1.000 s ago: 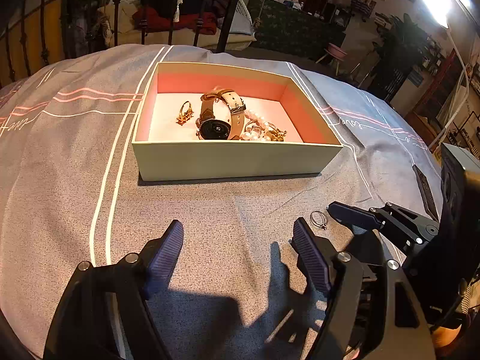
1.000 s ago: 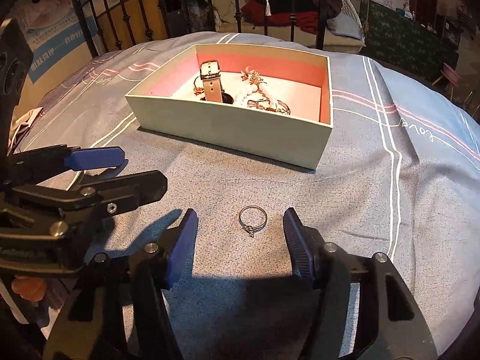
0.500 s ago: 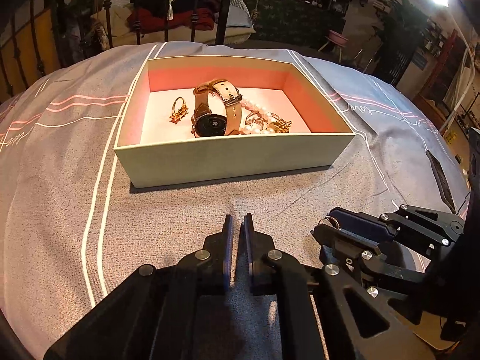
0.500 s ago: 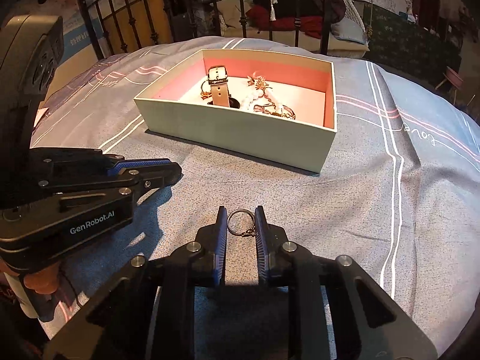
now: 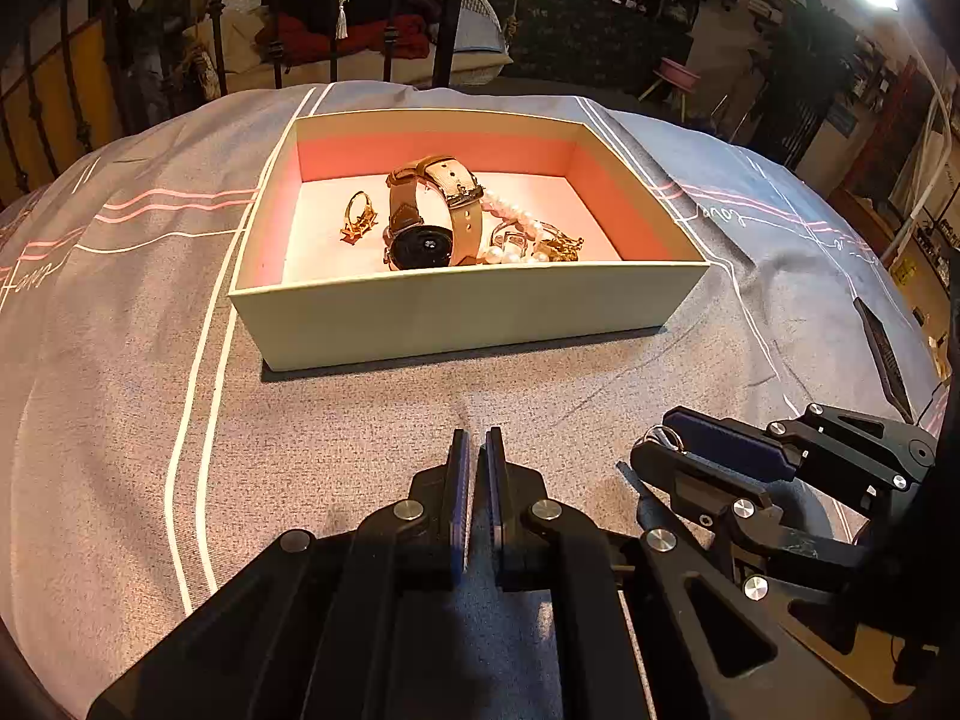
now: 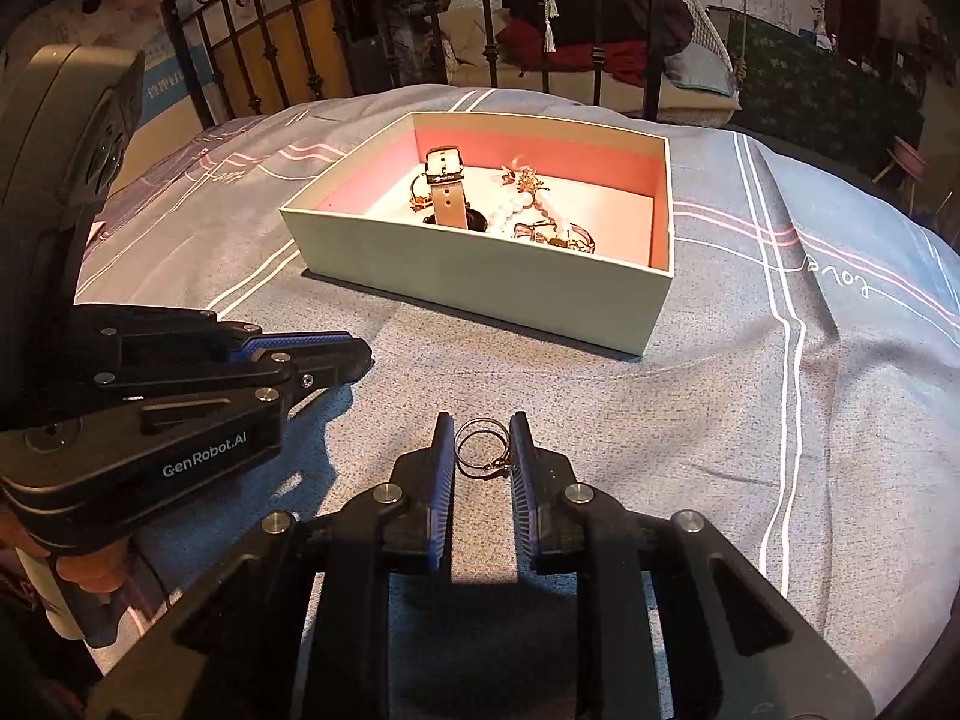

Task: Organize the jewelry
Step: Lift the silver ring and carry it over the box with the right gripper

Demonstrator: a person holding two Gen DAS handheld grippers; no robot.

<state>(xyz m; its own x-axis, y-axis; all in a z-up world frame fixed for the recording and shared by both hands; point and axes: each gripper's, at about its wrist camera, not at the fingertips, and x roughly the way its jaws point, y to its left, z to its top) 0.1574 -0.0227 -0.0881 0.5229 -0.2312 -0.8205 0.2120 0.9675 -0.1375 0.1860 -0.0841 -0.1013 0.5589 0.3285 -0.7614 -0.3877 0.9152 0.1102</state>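
Covering the bed [image 6: 750, 420] was a grey-blue striped quilt, with iron bed rails [image 6: 492, 42] at the far end. On it sat an open box [image 5: 456, 312] holding a watch [image 5: 420, 243] and pearls [image 5: 510, 216]. Nearer, the right claw [image 6: 482, 450] pinched a thin ring [image 6: 480, 450]; the left claw [image 5: 474, 462] sat nearly closed, empty.

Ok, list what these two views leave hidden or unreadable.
- Silver ring: left wrist view shows only a sliver; the right gripper finger covers it.
- Watch face: in the right wrist view, the box front wall hides it.
- Pearl and gold pieces: tangled, too small to separate.
- Ring's setting: too small.
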